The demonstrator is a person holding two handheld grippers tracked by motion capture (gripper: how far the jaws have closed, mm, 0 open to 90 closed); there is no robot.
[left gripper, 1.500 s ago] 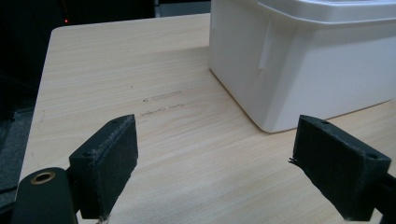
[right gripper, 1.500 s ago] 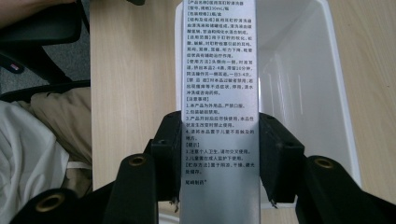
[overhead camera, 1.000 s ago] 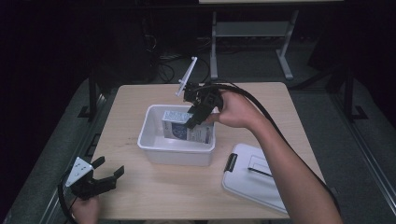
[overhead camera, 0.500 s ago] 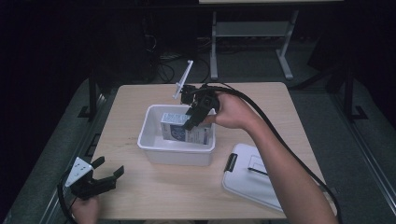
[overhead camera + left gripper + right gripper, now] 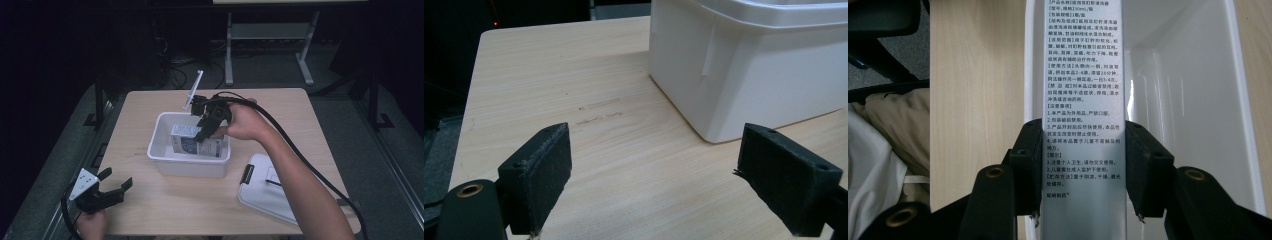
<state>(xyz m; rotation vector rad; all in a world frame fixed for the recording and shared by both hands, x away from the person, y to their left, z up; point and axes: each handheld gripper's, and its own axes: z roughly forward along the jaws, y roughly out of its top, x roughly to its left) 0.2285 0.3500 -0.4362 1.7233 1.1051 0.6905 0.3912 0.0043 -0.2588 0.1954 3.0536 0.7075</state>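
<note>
1. Altogether, two hand-held grippers are in play, along with one white bin (image 5: 165,150), one white lid (image 5: 270,192) and one printed box (image 5: 192,144).
2. The left hand-held gripper (image 5: 112,189) sits at the near left corner of the wooden surface (image 5: 145,110), well apart from the bin, with its jaws spread wide and nothing between them; the left gripper view shows bare wood between the two black pads (image 5: 546,167) and the bin's outer wall (image 5: 749,75) ahead to the right.
3. The right hand-held gripper (image 5: 204,134) reaches down over the bin's far rim, its jaws clamped on the box.
4. In the right gripper view the box (image 5: 1083,75) is a long narrow carton whose long axis runs straight away from the jaws, with lines of small print across its upper face.
5. Both pads (image 5: 1143,165) press the box's two long sides near its near end, so most of its length extends beyond the fingertips.
6. From the high view the box lies inside the bin, toward its right side, just below the gripper.
7. The lid rests flat on the surface to the right of the bin, near the front edge, apart from the bin.
</note>
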